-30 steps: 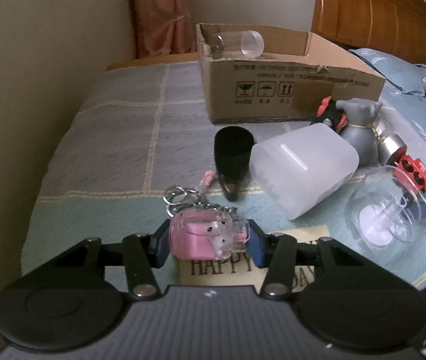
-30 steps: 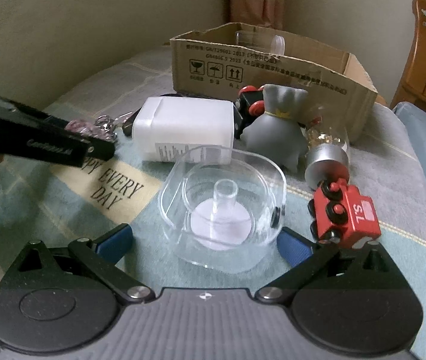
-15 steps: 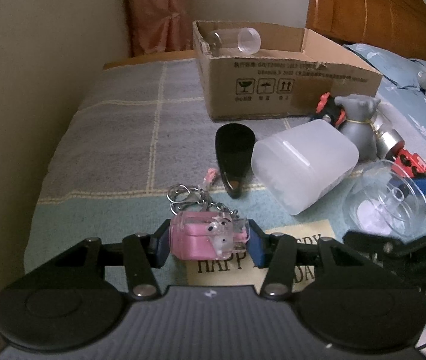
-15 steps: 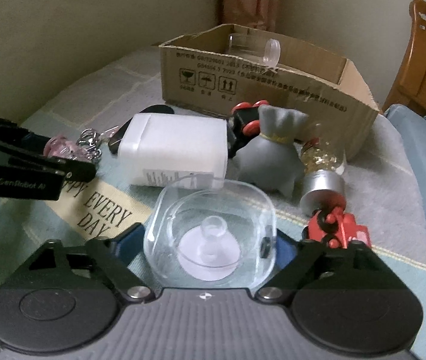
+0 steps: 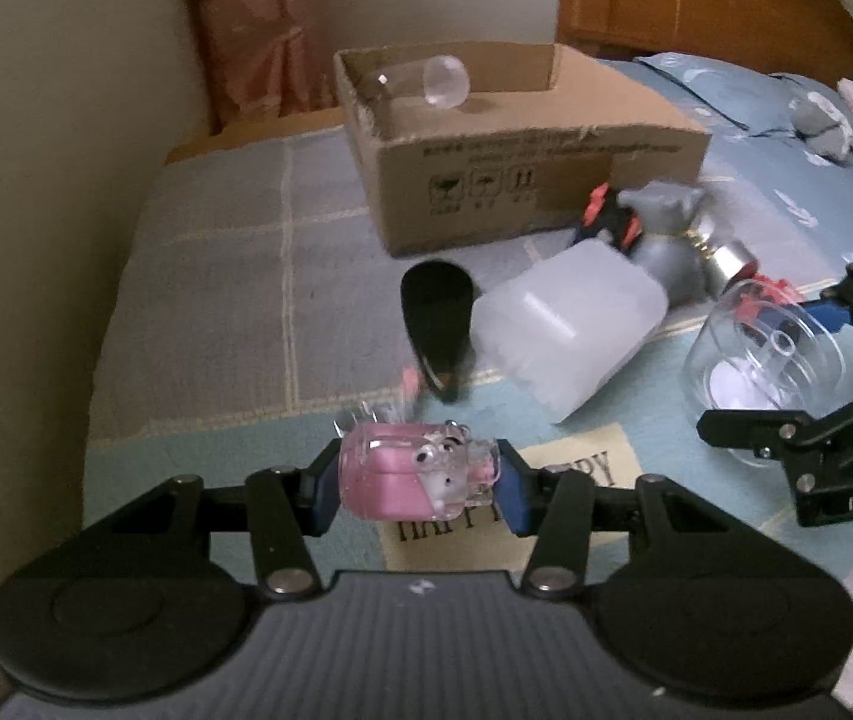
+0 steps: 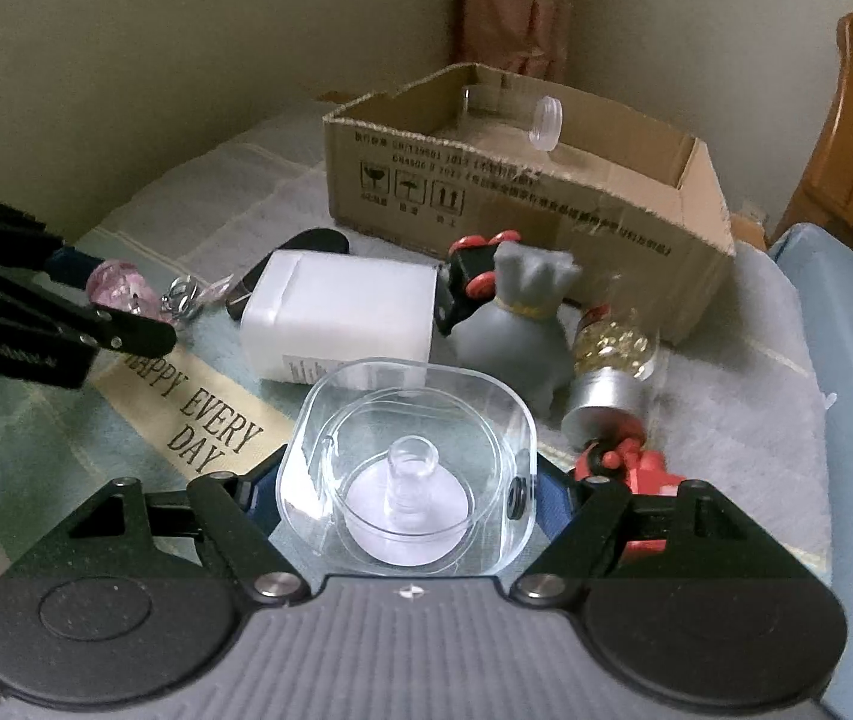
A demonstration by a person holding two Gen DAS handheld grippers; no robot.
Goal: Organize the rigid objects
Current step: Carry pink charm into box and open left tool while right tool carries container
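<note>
left gripper [image 5: 417, 483] clamped on a glossy pink plastic keychain charm [image 5: 408, 477] with a small white animal face, blue pads pressed to both sides, metal rings blurred at its 12 o'clock. right gripper [image 6: 408, 495] clenched on a clear rounded-square plastic container [image 6: 408, 462] with a hollow post at its centre, thin see-through walls. both held above the woven bedspread [image 5: 216, 276] with pale grid lines and a cream printed patch. at 12 o'clock of the charm, a matte black teardrop-shaped object [image 5: 435, 324] lying flat, touching a frosted white plastic jar [image 5: 570, 330] tipped on its side. beyond, at 12 o'clock, an open brown cardboard box [image 5: 522, 180] with torn edges, holding a clear cylindrical cup [image 5: 426, 81] on its side. at 1 o'clock of the clear container, a smooth grey sack-shaped figure [image 6: 516, 330], a glass bulb with gold flakes on a silver base [image 6: 612, 372], a red toy train [image 6: 636, 468].
</note>
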